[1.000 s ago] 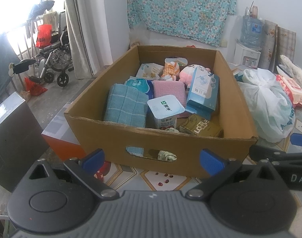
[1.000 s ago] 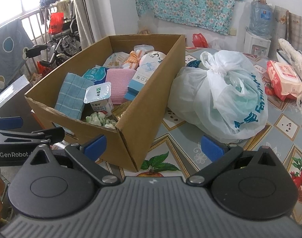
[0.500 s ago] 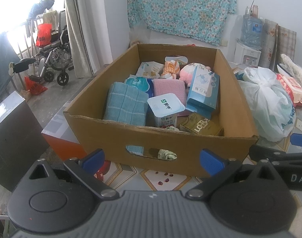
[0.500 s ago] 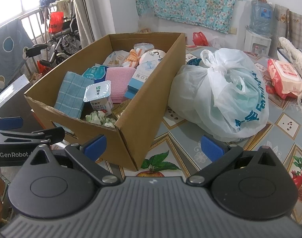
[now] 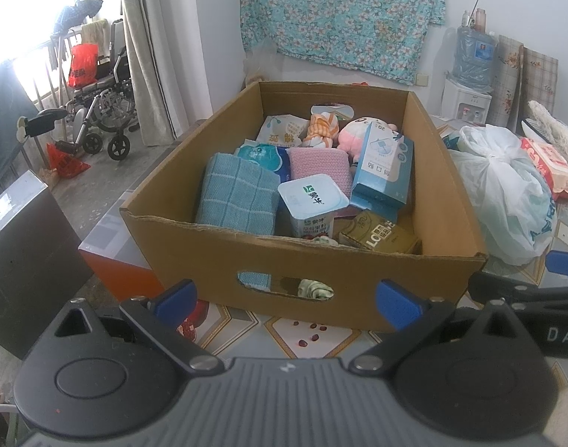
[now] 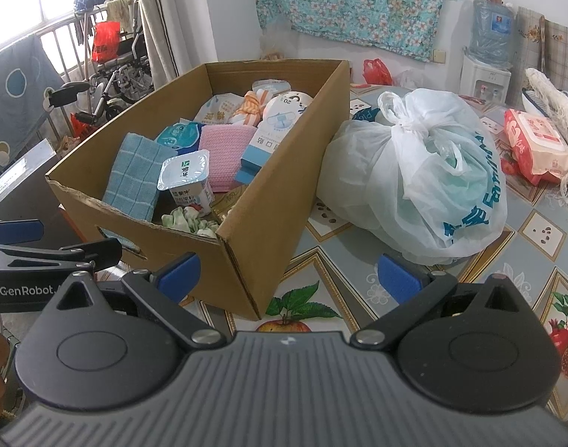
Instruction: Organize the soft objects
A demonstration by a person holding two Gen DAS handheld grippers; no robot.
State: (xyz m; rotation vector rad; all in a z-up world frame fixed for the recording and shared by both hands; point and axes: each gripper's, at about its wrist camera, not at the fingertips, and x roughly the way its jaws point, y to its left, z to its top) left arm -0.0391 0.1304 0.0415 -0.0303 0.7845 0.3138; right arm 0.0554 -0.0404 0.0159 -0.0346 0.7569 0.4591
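A cardboard box (image 5: 358, 283) (image 6: 269, 201) stands on the patterned table. Inside lie a blue checked cloth (image 5: 237, 193) (image 6: 135, 177), a pink knitted cloth (image 5: 319, 165) (image 6: 224, 151), an orange striped cloth (image 5: 319, 128), a pink plush toy (image 5: 353, 134) and a green-white scrunchie (image 6: 189, 221), mixed with a yogurt cup (image 5: 312, 205), a blue carton (image 5: 382, 171) and a gold box (image 5: 377, 236). My left gripper (image 5: 286, 298) is open and empty in front of the box. My right gripper (image 6: 287, 272) is open and empty at the box's near right corner.
A tied white plastic bag (image 6: 418, 175) lies right of the box, with a pack of wet wipes (image 6: 537, 145) behind it. A wheelchair (image 5: 97, 111) and a dark cabinet (image 5: 19, 260) stand on the left. A water dispenser (image 5: 470, 85) is at the back wall.
Both grippers have edged slightly nearer to the box. Nothing was taken hold of or let go.
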